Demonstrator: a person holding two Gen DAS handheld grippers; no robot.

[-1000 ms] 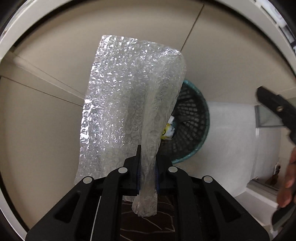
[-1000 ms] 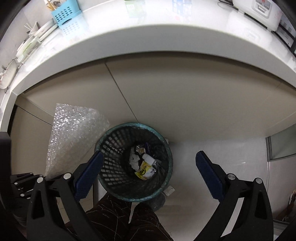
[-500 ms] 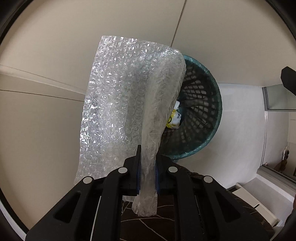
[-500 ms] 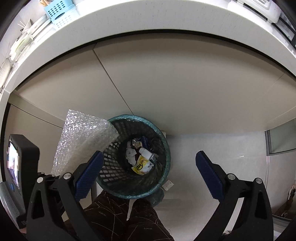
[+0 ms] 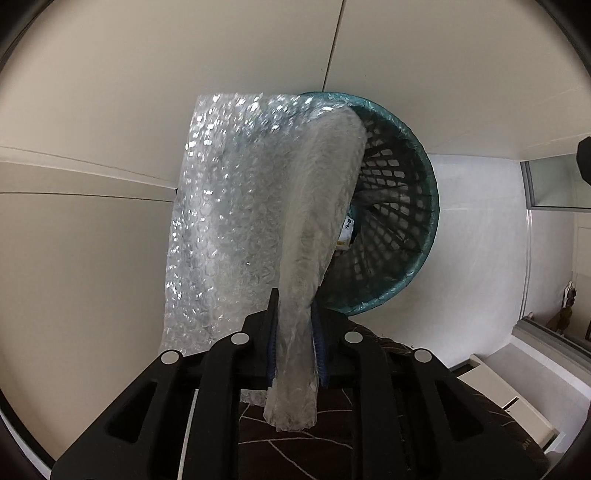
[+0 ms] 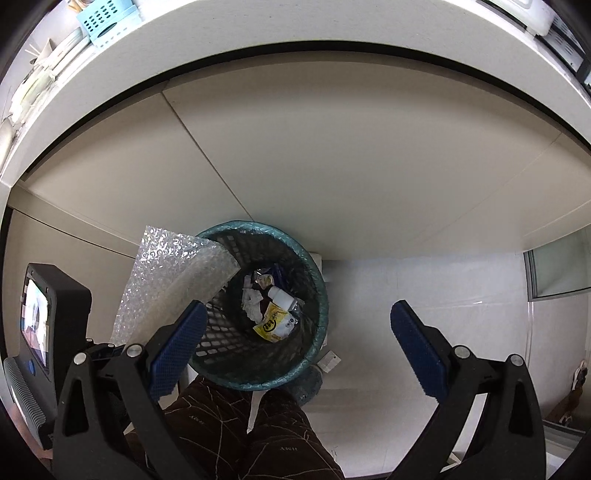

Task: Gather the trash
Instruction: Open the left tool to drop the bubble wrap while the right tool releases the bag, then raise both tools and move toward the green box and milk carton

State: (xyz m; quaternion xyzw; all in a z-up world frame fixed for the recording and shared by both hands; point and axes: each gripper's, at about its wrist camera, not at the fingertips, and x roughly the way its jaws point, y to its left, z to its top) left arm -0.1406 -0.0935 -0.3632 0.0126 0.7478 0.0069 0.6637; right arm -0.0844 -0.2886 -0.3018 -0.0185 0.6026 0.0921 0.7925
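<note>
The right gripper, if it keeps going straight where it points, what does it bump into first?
Probably the green mesh bin: the open right gripper aims about at its near rim, though depth is unclear.

A home kitchen: white countertop [image 6: 258, 48] over beige cabinet doors [image 6: 369, 177], mesh wastebasket [image 6: 314, 295] below on tile.

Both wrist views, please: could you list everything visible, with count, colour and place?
Bubble wrap: one sheet, clear, hanging over the basket's rim.
Waste basket: one, teal mesh, on the floor by the cabinet.
Trash in basket: several pieces, yellow and white.
Cabinet: beige, behind the basket.
Countertop: white, above.
Storage basket: one, light blue, on the countertop.
Legs: brown trousers.
Left hand-held gripper: opening, wrap between jaws.
Right hand-held gripper: open, empty.
</note>
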